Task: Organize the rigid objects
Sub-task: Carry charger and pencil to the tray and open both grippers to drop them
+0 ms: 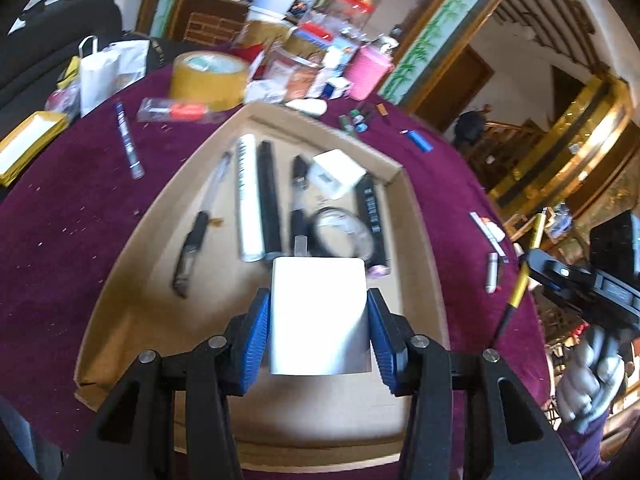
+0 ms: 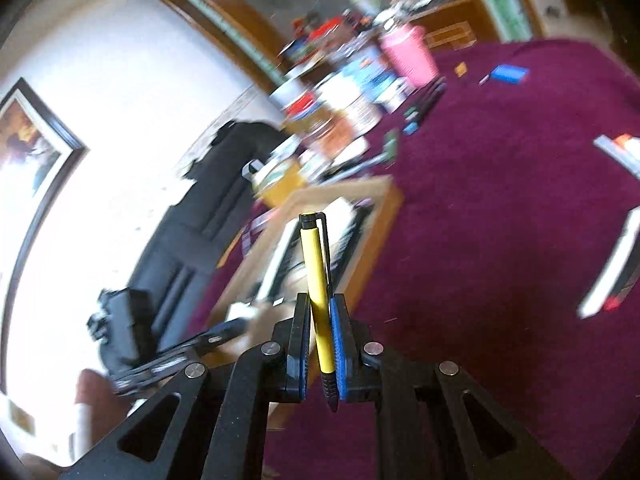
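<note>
Above the cardboard tray [image 1: 416, 216], the left gripper [image 1: 320, 320] clamps a white block [image 1: 318, 312] over the pens and tubes already laid there. The right gripper [image 2: 320, 332] pinches a yellow pen [image 2: 316, 292] nearby. Both are mid-delivery; next comes lowering each into free space.

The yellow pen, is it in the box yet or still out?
Out. The yellow pen is clamped between the right gripper's jaws, held up off the purple cloth, beside the cardboard box.
</note>
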A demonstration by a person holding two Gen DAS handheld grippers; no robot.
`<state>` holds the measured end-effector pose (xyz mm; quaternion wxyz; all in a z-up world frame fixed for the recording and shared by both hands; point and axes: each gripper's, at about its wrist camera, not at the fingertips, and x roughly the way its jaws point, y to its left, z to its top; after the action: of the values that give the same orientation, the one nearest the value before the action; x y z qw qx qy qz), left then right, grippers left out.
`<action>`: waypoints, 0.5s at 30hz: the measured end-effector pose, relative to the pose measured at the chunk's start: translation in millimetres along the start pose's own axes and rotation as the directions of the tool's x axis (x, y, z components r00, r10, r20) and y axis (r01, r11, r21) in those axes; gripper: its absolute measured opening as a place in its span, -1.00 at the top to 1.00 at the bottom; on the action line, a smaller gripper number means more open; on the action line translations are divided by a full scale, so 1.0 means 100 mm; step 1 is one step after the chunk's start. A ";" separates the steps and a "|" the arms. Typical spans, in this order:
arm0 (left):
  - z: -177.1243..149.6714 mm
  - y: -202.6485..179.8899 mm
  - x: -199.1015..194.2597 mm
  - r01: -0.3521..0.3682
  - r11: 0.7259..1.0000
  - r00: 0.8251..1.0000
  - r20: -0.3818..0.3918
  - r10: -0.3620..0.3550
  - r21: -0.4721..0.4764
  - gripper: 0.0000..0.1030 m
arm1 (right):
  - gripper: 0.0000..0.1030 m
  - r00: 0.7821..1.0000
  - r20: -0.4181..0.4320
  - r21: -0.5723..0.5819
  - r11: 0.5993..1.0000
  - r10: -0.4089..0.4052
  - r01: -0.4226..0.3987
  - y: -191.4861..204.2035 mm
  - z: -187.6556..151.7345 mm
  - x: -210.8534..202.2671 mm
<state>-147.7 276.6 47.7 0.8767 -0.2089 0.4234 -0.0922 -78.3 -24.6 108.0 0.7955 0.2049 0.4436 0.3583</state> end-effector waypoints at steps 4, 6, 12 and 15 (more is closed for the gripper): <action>-0.03 0.02 0.07 -0.055 0.998 0.998 -0.031 0.056 0.017 0.10 | 0.78 0.996 -0.074 0.011 0.998 0.057 -0.056 0.14 -0.09 0.35; -0.02 0.01 0.10 -0.077 0.997 0.996 -0.037 0.078 0.023 0.10 | 0.78 0.991 -0.110 0.016 0.997 0.073 -0.072 0.19 -0.14 0.52; -0.05 -0.01 0.12 -0.169 0.983 0.984 -0.038 0.172 0.071 0.10 | 0.77 0.975 -0.216 -0.005 0.998 0.060 -0.062 0.33 -0.29 1.01; -0.03 0.03 0.08 -0.166 0.984 0.985 -0.025 0.168 0.057 0.09 | 0.77 0.969 -0.245 -0.009 0.999 0.041 -0.045 0.33 -0.29 1.19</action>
<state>-145.5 275.5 39.3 0.8802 -0.1472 0.4499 -0.0330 -74.7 87.1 47.7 0.7283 0.1629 0.5312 0.4011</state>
